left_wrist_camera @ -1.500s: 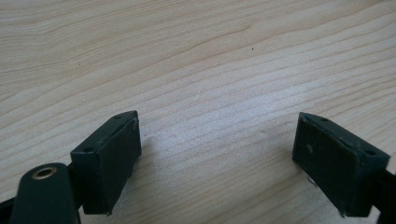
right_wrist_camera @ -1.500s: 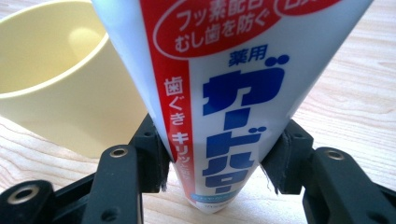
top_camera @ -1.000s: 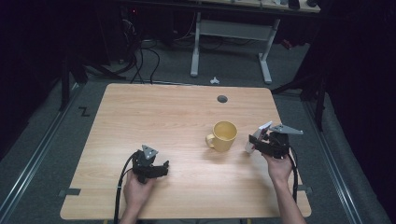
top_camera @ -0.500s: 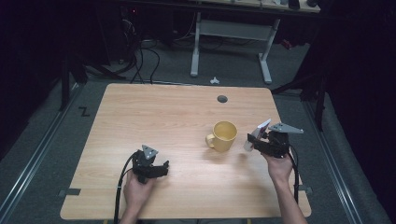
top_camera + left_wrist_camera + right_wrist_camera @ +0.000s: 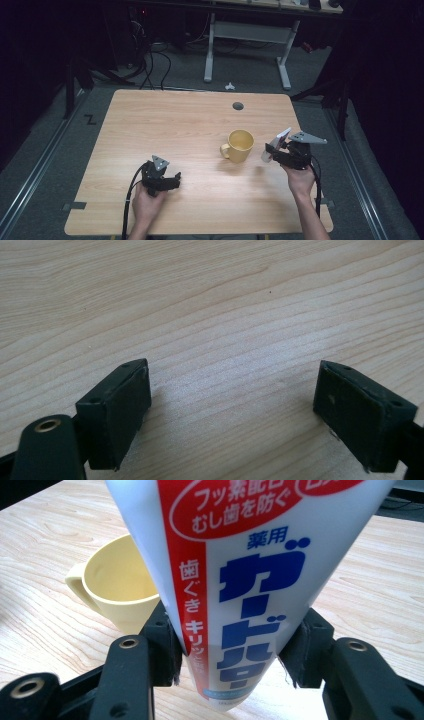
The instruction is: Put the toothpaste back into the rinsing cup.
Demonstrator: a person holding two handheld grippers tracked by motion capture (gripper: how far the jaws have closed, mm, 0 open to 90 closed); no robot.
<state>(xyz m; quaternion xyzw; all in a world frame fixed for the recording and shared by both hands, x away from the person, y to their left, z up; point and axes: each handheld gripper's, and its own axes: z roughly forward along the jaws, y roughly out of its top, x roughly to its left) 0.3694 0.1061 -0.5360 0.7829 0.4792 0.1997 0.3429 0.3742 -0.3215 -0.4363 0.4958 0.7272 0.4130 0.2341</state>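
Since earlier, our right gripper (image 5: 274, 150), clamped on the soft white plastic toothpaste tube (image 5: 250, 580), neared the yellow mug (image 5: 240, 144); left gripper (image 5: 232, 412) stayed gaping.

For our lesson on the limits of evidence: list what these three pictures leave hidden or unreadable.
- Toothpaste tube: right gripper view cuts off its upper end; the right gripper clamps its lower part.
- Mug: the tube covers its far side there.
- Tube label: too small in the high view.
- Left gripper: open over bare table.
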